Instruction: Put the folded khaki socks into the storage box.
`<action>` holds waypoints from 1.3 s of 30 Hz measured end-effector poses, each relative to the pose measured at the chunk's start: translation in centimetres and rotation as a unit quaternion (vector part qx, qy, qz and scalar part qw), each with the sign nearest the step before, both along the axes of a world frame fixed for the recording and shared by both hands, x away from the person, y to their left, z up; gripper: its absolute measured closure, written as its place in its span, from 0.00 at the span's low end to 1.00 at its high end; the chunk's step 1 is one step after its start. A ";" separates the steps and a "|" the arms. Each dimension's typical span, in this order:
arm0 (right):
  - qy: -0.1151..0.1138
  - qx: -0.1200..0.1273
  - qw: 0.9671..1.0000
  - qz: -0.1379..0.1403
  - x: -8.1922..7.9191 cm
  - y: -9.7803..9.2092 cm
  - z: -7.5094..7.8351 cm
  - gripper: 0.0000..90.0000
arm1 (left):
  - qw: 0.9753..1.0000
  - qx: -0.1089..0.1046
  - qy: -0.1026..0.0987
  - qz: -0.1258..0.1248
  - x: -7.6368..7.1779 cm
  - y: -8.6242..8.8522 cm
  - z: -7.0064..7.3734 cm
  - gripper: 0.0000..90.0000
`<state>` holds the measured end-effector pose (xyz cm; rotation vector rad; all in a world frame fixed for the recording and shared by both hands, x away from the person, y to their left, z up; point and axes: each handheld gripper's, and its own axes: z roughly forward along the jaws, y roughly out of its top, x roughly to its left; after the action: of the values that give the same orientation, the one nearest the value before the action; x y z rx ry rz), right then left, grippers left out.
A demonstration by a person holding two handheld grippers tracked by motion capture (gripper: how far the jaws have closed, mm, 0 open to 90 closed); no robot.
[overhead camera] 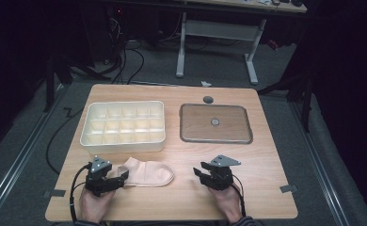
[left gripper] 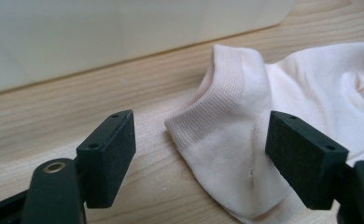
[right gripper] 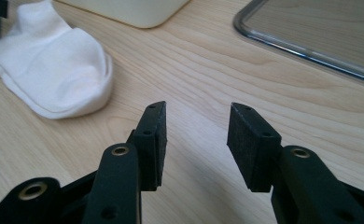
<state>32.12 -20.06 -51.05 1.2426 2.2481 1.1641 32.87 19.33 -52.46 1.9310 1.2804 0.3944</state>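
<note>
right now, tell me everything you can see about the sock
The sock is a short ankle sock in pale pinkish-white knit with a ribbed cuff band. It looks soft and empty. It lies flat on its side on the wooden table, just in front of the divided tray without touching it, cuff toward the left gripper, toe toward the right. The left gripper is open, its jaws on either side of the cuff end, not yet closed on it.

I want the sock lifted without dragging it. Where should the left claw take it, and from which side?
Probably at the ribbed cuff of the sock, coming in from the sock's left end, where the open left claw already straddles it. The cuff edge stands raised off the table, offering a fold to pinch.
</note>
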 end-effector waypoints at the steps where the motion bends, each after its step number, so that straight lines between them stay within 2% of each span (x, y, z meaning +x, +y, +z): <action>1: 0.004 0.003 1.000 0.005 0.1 0.2 0.0 0.65 | 1.000 -0.001 0.001 -0.002 0.0 -0.1 -0.1 0.28; 4: 0.008 0.004 1.000 0.020 0.0 1.4 0.1 0.65 | 1.000 0.009 0.003 -0.005 0.1 -0.5 -0.2 0.29; 11: 0.018 0.013 0.999 0.043 0.5 3.4 -0.1 0.64 | 1.000 0.011 0.006 -0.004 0.1 -0.9 -0.7 0.31; 12: 0.019 0.011 0.998 0.054 0.6 4.1 -0.2 0.64 | 1.000 0.016 0.004 -0.004 0.1 -0.9 -0.7 0.32; 18: 0.024 0.016 0.997 0.065 1.0 5.7 -0.5 0.64 | 1.000 0.023 0.003 0.000 0.1 -1.1 -0.7 0.33; 22: 0.026 0.014 0.997 0.068 1.2 6.5 -0.6 0.64 | 0.999 0.036 -0.002 -0.004 0.0 -1.4 -0.7 0.36; 27: 0.031 0.005 0.997 0.071 1.6 7.3 -1.0 0.66 | 0.999 0.046 -0.006 -0.005 0.0 -1.6 -0.7 0.38; 28: 0.030 -0.007 0.997 0.071 1.7 7.6 -1.2 0.68 | 0.999 0.050 -0.006 -0.006 0.1 -1.6 -0.7 0.39; 32: 0.034 -0.012 0.997 0.073 1.8 7.8 -1.4 0.72 | 0.998 0.052 -0.008 -0.017 0.0 -1.7 -0.7 0.44; 35: 0.034 -0.026 0.996 0.076 1.8 8.0 -1.6 0.76 | 0.999 0.049 -0.012 -0.020 -0.2 -1.8 -0.7 0.52; 36: 0.036 -0.038 0.995 0.080 1.7 8.3 -1.8 0.79 | 0.998 0.049 -0.013 -0.025 -0.3 -1.9 -0.7 0.55; 39: 0.033 -0.041 0.995 0.086 1.6 8.3 -1.8 0.84 | 0.998 0.045 -0.014 -0.035 -0.3 -2.0 -0.7 0.64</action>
<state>33.76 -11.72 -52.86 1.0897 2.4672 1.0909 32.52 17.33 -53.11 2.0325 1.1904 0.4488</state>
